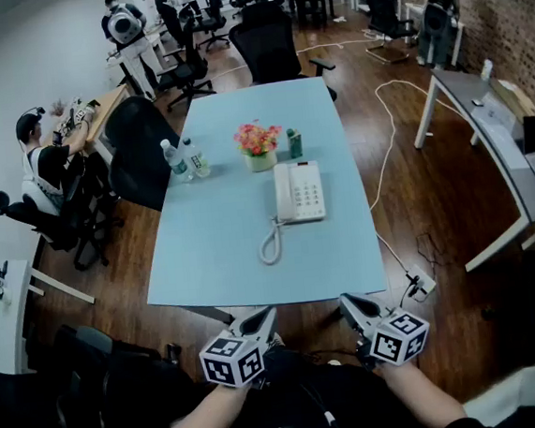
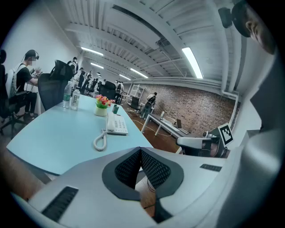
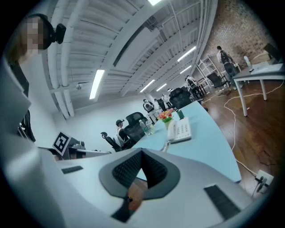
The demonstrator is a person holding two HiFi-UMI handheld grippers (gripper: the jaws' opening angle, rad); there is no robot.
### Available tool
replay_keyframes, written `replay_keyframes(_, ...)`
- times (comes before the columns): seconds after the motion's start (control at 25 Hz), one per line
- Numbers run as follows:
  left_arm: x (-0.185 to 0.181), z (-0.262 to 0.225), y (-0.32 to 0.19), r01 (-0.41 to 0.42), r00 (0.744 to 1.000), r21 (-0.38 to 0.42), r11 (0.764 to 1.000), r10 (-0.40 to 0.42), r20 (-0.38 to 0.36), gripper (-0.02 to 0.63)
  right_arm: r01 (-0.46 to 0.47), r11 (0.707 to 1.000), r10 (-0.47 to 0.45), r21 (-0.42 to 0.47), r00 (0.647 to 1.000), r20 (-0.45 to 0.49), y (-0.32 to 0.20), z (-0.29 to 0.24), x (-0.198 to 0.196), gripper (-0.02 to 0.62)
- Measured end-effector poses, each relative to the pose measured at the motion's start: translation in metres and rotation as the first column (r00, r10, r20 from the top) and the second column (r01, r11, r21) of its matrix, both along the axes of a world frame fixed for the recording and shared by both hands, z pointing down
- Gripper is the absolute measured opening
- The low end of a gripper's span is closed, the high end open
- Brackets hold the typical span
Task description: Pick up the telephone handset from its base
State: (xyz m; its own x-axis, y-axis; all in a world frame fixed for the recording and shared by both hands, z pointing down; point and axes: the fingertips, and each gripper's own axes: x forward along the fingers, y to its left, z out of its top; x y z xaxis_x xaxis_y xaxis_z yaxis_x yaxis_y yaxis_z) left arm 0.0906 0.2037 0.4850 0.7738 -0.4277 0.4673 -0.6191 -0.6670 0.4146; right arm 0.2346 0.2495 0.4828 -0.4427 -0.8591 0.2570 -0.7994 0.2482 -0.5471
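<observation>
A white telephone (image 1: 300, 191) lies on the light blue table (image 1: 216, 260), its handset (image 1: 283, 194) resting along the base's left side, with a coiled cord (image 1: 270, 244) trailing toward me. The phone also shows in the left gripper view (image 2: 116, 125) and the right gripper view (image 3: 180, 130). My left gripper (image 1: 266, 316) and right gripper (image 1: 348, 301) hover just short of the table's near edge, well back from the phone. Both are shut with nothing between the jaws, left gripper (image 2: 140, 150), right gripper (image 3: 142, 152).
Behind the phone stand a flower pot (image 1: 259, 145), a small green bottle (image 1: 295, 144) and two water bottles (image 1: 185, 159). Black office chairs (image 1: 139, 150) ring the table. A white cable (image 1: 386, 122) and a power strip (image 1: 418, 284) lie on the wooden floor at right. People sit at desks at left.
</observation>
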Motion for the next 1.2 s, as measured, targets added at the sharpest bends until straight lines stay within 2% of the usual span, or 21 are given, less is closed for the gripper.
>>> replay_keyframes(0.16,-0.002,0.000,-0.031,-0.006,1.000,0.007,1.000,0.006,-0.010,-0.006,-0.008,1.000,0.008,-0.005,1.000,-0.010,-0.028,0.004,-0.002,0.014)
replay_keyframes(0.56,-0.035,0.006,-0.138,0.020,1.000,0.005,1.000,-0.020,-0.023,-0.006,-0.022,0.999,0.019,-0.045,0.998,-0.066,-0.122,0.009,-0.024,0.014)
replay_keyframes(0.84,-0.053,0.014,-0.205,0.019,0.999,-0.005,1.000,-0.019,-0.035,-0.006,-0.042,0.997,0.033,-0.068,0.991,-0.127,-0.183,0.012,-0.035,0.014)
replay_keyframes(1.0,-0.063,0.022,-0.230,0.008,0.998,-0.019,1.000,-0.009,-0.058,-0.006,-0.081,0.993,0.063,-0.088,0.979,-0.192,-0.216,0.021,-0.036,0.015)
replay_keyframes(1.08,-0.066,0.026,-0.241,0.004,0.997,-0.026,1.000,-0.006,-0.073,-0.006,-0.106,0.989,0.082,-0.101,0.973,-0.218,-0.237,0.027,-0.033,0.025)
replay_keyframes(1.16,-0.070,0.029,-0.252,0.007,0.996,-0.037,0.999,-0.010,-0.083,-0.006,-0.130,0.984,0.098,-0.119,0.965,-0.242,-0.261,0.033,-0.030,0.101)
replay_keyframes(1.2,-0.071,0.030,-0.257,0.009,0.996,-0.044,0.999,-0.012,-0.087,-0.006,-0.143,0.981,0.106,-0.129,0.961,-0.254,-0.273,0.036,-0.027,0.107)
